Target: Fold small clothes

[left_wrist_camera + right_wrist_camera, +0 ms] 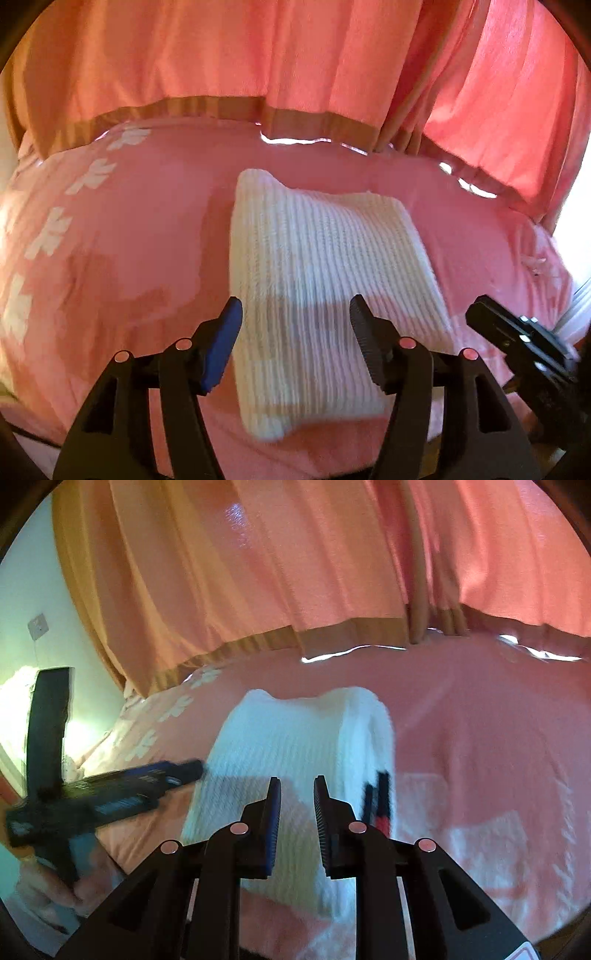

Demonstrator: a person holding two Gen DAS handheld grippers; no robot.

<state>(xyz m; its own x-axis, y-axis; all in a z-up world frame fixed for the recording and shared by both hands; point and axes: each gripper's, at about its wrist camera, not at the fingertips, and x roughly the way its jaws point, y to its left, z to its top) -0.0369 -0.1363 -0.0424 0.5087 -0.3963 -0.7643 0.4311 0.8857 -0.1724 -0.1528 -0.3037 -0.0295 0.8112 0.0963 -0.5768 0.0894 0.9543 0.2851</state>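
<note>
The folded white knit garment (314, 280) lies on the pink bedspread (129, 240), bare cover on every side of it, its far edge short of the curtain (258, 66). Left gripper (295, 314) hangs above its near edge, spread and empty; right gripper (297, 794) hangs above it too, narrowly parted, gripping nothing.

1. Left wrist view: looking forward and down along the left gripper (295, 317), close over the white knit (317, 280).
2. Right wrist view: same slant, from the right.
3. Shared: knit, pink bedspread (480, 716), curtain (258, 572).
</note>
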